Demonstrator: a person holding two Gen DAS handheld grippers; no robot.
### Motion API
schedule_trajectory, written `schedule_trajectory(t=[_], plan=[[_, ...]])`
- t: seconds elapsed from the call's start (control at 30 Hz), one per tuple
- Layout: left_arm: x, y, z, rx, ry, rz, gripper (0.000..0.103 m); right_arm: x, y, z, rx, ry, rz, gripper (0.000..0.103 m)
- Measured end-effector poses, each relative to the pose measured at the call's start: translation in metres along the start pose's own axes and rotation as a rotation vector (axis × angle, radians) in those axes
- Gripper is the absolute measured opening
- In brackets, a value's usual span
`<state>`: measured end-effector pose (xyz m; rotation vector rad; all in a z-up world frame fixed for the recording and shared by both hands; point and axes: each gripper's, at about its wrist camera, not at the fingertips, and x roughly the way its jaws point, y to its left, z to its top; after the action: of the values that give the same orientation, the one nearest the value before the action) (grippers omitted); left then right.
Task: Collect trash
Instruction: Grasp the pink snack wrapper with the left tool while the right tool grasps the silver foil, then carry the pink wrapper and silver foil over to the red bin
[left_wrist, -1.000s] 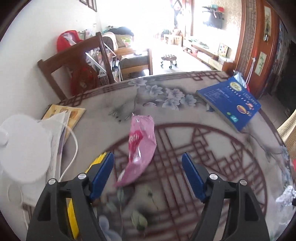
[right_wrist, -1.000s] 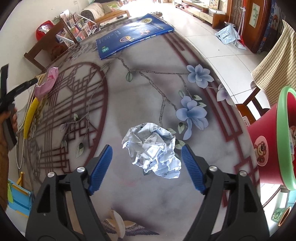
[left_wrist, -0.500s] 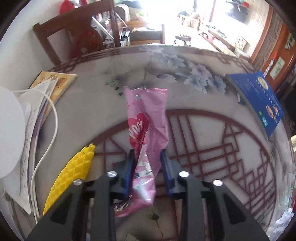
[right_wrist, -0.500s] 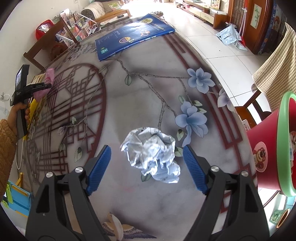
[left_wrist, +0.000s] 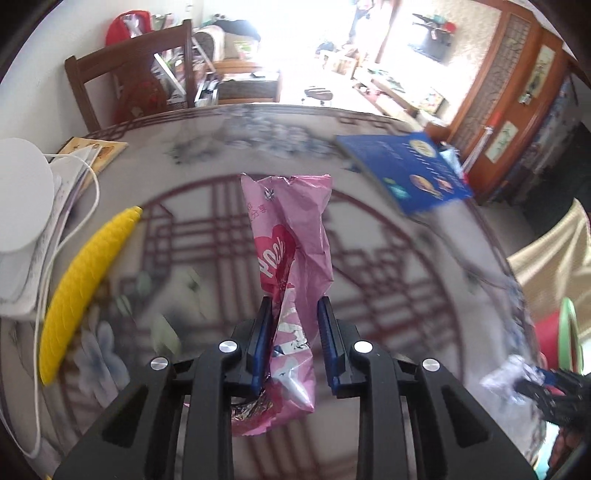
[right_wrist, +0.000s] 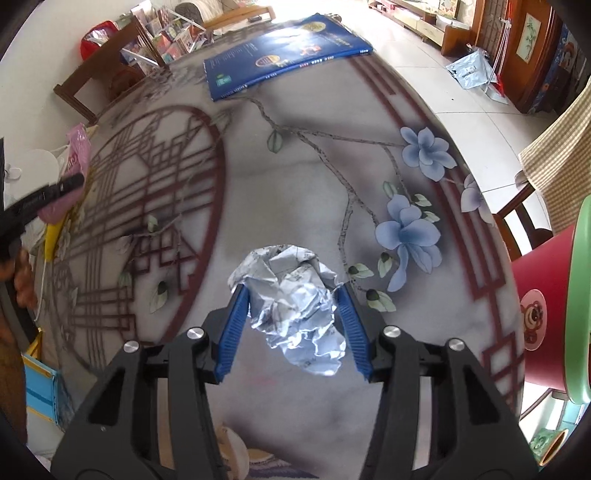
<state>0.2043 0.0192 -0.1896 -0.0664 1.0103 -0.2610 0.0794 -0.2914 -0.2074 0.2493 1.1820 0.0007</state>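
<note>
Left gripper (left_wrist: 293, 314) clamped on pink snack wrapper (left_wrist: 291, 236), lifted off patterned table (left_wrist: 388, 258); right gripper (right_wrist: 293, 301) just closing, pads pressed against crumpled paper ball (right_wrist: 291, 306) resting on the table. Best squeezed firm before lifting, then both carried toward red bin (right_wrist: 546, 306) at right.

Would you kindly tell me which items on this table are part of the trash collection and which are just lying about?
Part of the job:
- pink wrapper, held by the left gripper
- crumpled paper, held by the right gripper, whose fingers have just been closing on it
- red bin

Lying about:
- blue book
- yellow corn-like object
- white cable
- papers
</note>
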Motion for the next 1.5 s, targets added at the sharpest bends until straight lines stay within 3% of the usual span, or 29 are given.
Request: schedule_trajectory(t=[0.33,0.67,1.07,1.5], plan=[[-0.06,-0.049,-0.038,0.041,-0.041,-0.068,0.023,-0.053,0.005,-0.019,0.019,-0.119,0.055,0.045],[-0.101,-0.095,-0.056,0.115,-0.089,-0.128,0.023,-0.107,0.0,-0.052,0.055,-0.228,0.079,0.045],[-0.109,-0.159,-0.065,0.197,-0.101,-0.169,0.023,-0.139,-0.04,-0.067,0.095,-0.281,0.072,0.045],[-0.097,-0.219,-0.066,0.214,-0.092,-0.139,0.023,-0.145,-0.097,-0.056,0.093,-0.271,0.112,0.045]])
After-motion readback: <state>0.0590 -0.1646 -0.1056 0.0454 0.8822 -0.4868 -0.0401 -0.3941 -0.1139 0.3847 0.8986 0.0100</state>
